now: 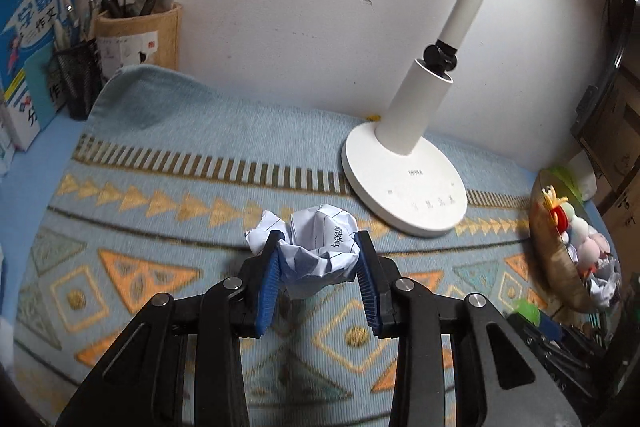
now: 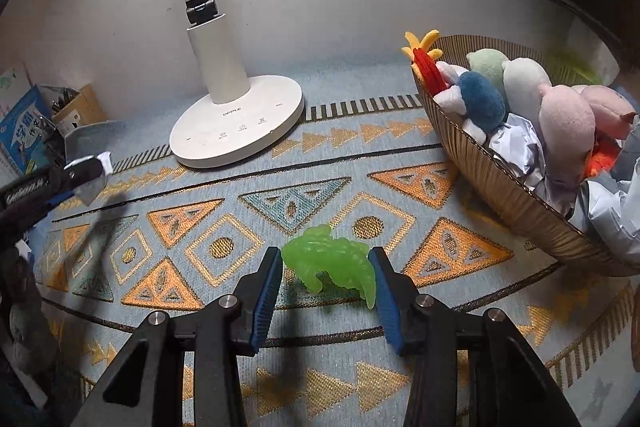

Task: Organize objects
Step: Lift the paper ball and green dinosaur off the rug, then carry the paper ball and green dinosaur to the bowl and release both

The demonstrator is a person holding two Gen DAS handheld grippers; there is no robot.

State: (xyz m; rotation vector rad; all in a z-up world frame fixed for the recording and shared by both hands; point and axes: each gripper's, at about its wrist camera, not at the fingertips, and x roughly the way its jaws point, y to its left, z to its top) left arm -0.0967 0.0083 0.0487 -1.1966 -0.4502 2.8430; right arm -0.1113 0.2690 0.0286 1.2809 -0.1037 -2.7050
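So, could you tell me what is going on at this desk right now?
A person is tidying the desk with a handheld gripper in each hand. The left gripper is shut on a crumpled paper ball, held above the patterned mat near the white desk lamp. The right gripper has its pads against a green rubbery toy resting on the mat. The woven basket to the right already holds plush toys and crumpled paper.

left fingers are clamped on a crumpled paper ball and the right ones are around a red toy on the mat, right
Not quite: the toy between the right fingers is green, not red, as the right wrist view shows. The rest holds: the left fingers are clamped on the paper ball, over the mat.
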